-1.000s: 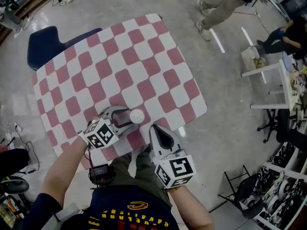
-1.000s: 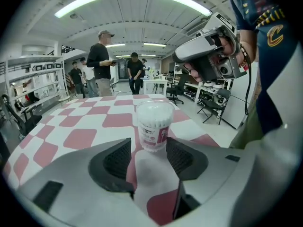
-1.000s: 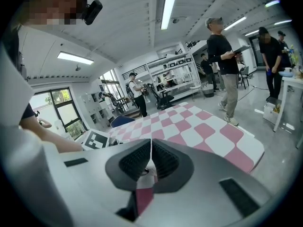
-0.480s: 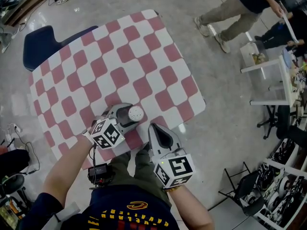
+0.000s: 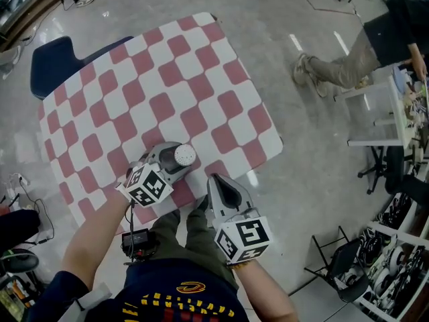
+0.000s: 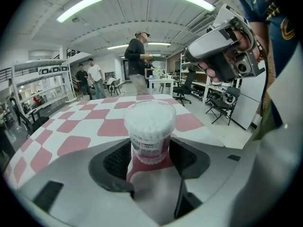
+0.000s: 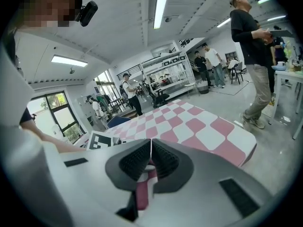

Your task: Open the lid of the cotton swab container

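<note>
Head view, looking steeply down: a red-and-white checked tabletop (image 5: 201, 79) with one container (image 5: 184, 155) standing upright close to its near edge. It is a small, clear, round tub. Its lid is still on.

Left gripper view shows the container (image 6: 149, 131) packed full of white cotton swabs, with a printed label around its lower half.

The left gripper (image 5: 175, 159) has its jaws set wide, one on each side of the container. In its own view the left gripper (image 6: 149, 157) frames the tub's lower half between the two dark pads (image 6: 117, 160). The pads sit just beside its walls and do not visibly press on them. These jaws have just opened wide and then eased in slightly.

The right gripper (image 5: 214, 180) hovers just right of the container and nearer the person, at the tabletop's near edge. Its jaws are pressed together with nothing between them, as the right gripper view (image 7: 150, 157) confirms.

A second ago the container stood at the mouth of the left gripper, just beyond its tips. Now the jaws reach around it. The container has kept its place on the checks, and the right gripper has stayed closed where it was. A person (image 5: 348, 66) walking past the tabletop's far right has moved further right.
</note>
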